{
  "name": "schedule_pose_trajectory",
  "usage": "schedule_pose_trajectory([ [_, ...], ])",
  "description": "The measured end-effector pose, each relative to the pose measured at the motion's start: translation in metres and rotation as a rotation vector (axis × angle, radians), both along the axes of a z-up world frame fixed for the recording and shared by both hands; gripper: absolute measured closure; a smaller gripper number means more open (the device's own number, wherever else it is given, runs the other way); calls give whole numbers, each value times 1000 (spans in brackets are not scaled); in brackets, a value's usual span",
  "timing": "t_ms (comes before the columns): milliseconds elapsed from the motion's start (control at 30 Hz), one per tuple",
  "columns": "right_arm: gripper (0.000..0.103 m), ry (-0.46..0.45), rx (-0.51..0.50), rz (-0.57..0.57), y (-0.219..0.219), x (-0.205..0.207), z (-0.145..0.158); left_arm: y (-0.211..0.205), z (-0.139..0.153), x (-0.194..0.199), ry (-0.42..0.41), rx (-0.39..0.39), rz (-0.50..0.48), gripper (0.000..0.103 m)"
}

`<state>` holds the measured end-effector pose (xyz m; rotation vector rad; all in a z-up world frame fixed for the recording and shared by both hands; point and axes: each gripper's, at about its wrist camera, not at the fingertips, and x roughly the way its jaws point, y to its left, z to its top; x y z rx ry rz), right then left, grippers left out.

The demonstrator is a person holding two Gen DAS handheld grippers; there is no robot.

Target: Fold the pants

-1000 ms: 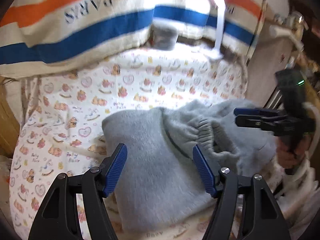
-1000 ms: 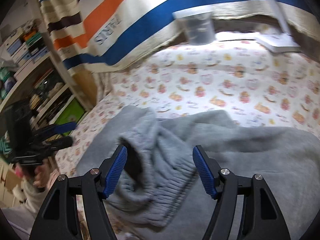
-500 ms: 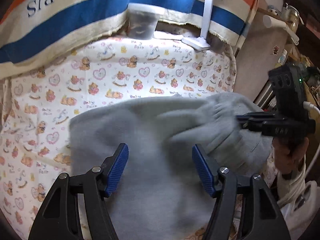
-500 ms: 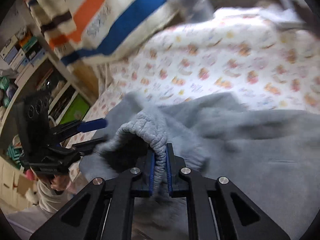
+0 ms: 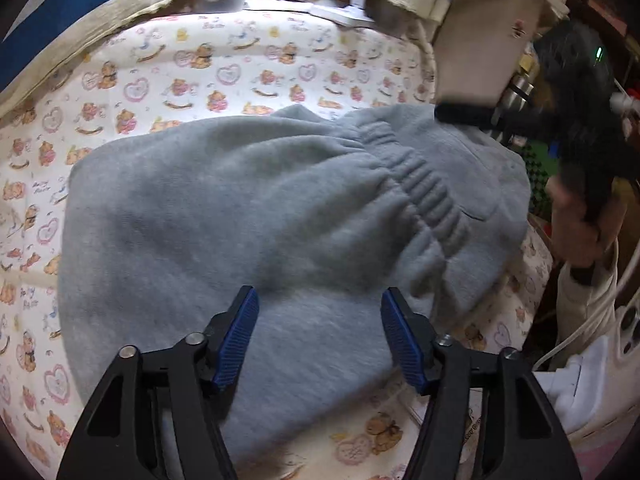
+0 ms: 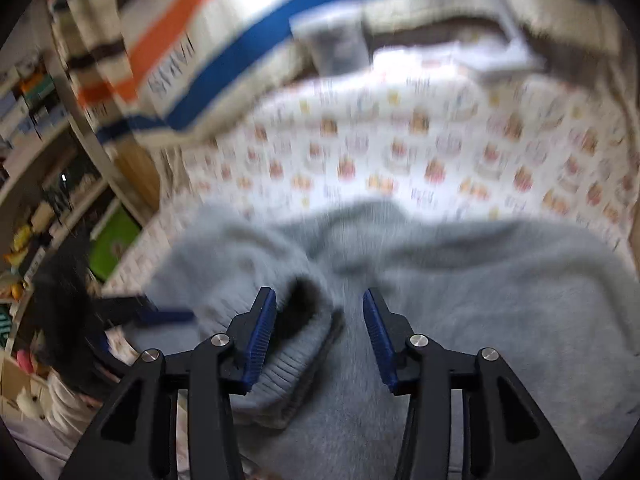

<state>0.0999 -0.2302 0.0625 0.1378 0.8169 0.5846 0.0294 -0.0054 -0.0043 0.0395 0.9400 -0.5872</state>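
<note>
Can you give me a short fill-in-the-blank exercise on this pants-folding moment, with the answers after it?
1. The pants on the printed sheet are ____ in colour.
2. The pads of the left gripper are ____ in colour.
3. The right gripper stands with its jaws ____, just after opening, the ribbed waistband lying loose between them.
4. The animals printed on the sheet are little ____.

Missing words: grey; blue; open; bears

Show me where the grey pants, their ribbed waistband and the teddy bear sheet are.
grey pants (image 5: 224, 208), left wrist view, broad flat fabric.
ribbed waistband (image 5: 424, 192), left wrist view, gathered elastic ridges.
teddy bear sheet (image 5: 224, 76), left wrist view, bare printed area behind the pants.
</note>
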Motion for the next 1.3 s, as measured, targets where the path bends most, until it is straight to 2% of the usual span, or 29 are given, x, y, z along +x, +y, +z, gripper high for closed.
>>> schedule_pose_trajectory([
  [67, 56, 8, 61, 62, 3, 0, 14, 0, -1, 0, 15, -16, 11, 44],
  [167, 56, 78, 88, 132, 22, 5, 10, -3, -1, -1, 12, -15, 18, 44],
  [300, 57, 102, 3, 185, 48, 0, -13, -4, -1, -7, 1, -3, 23, 44],
  [367, 65, 102, -91, 154, 52, -2, -30, -2, 2, -10, -9, -4, 29, 44],
  [400, 70, 108, -114, 149, 49, -4, -37, 0, 6, -11, -24, -2, 34, 44],
  [500, 70, 139, -119, 143, 35, -7, -61, 9, 24, -16, -125, 49, 91, 42],
  [567, 70, 127, -103, 138, 31, -9, -65, 18, 38, -15, -192, 74, 152, 34],
  [633, 70, 105, -104, 139, 29, -12, -65, 31, 47, -9, -204, 48, 201, 27],
  [700, 70, 75, -108, 146, 29, -15, -63, 40, 49, -6, -229, 74, 265, 27],
  [800, 70, 37, -82, 139, 23, -18, -51, 39, 36, -8, -220, 136, 259, 27],
  [967, 70, 17, 39, 134, 16, -10, -22, 26, 4, -13, -159, 154, 219, 27],
  [1100, 70, 8, 120, 207, 32, -7, -8, 22, -9, -19, -175, 148, 247, 24],
  [1200, 70, 7, 97, 213, 47, -2, -12, 19, -12, -23, -200, 152, 253, 24],
  [1300, 70, 39, 32, 158, 53, 10, -32, 21, -14, -24, -203, 137, 266, 23],
])
